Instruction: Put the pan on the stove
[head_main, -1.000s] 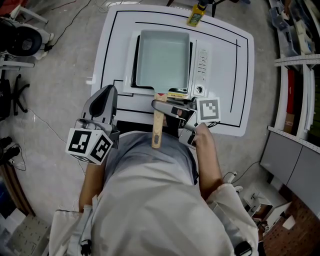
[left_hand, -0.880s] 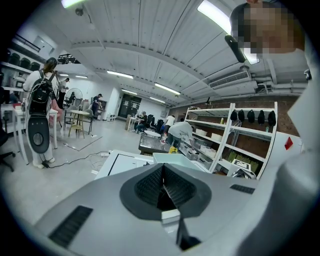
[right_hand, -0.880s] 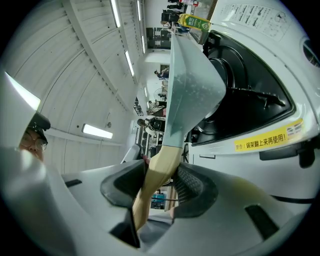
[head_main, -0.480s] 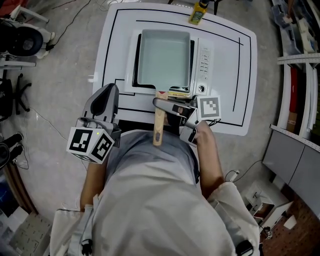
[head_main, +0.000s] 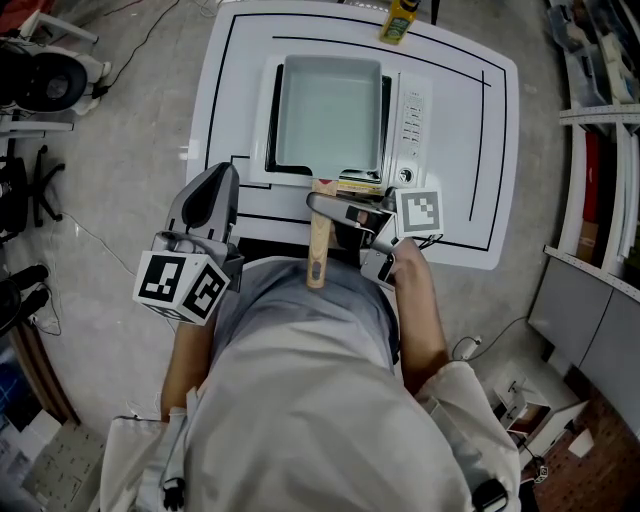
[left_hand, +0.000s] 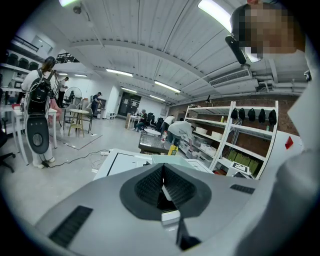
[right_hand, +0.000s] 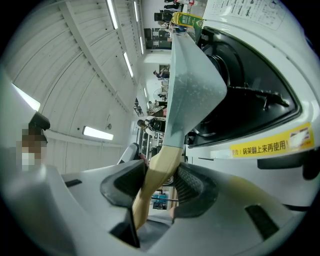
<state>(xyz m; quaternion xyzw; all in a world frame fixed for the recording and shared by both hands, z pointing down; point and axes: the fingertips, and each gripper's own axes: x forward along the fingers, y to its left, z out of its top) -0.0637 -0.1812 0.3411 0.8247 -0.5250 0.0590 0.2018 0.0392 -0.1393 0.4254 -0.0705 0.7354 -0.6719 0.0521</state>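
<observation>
Resting on the white table (head_main: 455, 150), the stove (head_main: 408, 115) carries the pan (head_main: 330, 110) as it did a second ago, its wooden handle (head_main: 317, 262) still clamped in the right gripper (right_hand: 159, 177); only its own view shows the left gripper (left_hand: 162, 182) with jaws pressed together on nothing.

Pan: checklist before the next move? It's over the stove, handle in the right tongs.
1. Pan lined up over the stove: ok, it sits squarely over the burner well in the head view.
2. Pan's base resting on the burner supports: cannot tell, the contact isn't visible.
3. Right tongs closed on the wooden handle: ok.
4. Left tongs shut, empty, off to the side of the stove: ok.
5. Yellow bottle apart from the pan, at the table's far edge: ok.
</observation>
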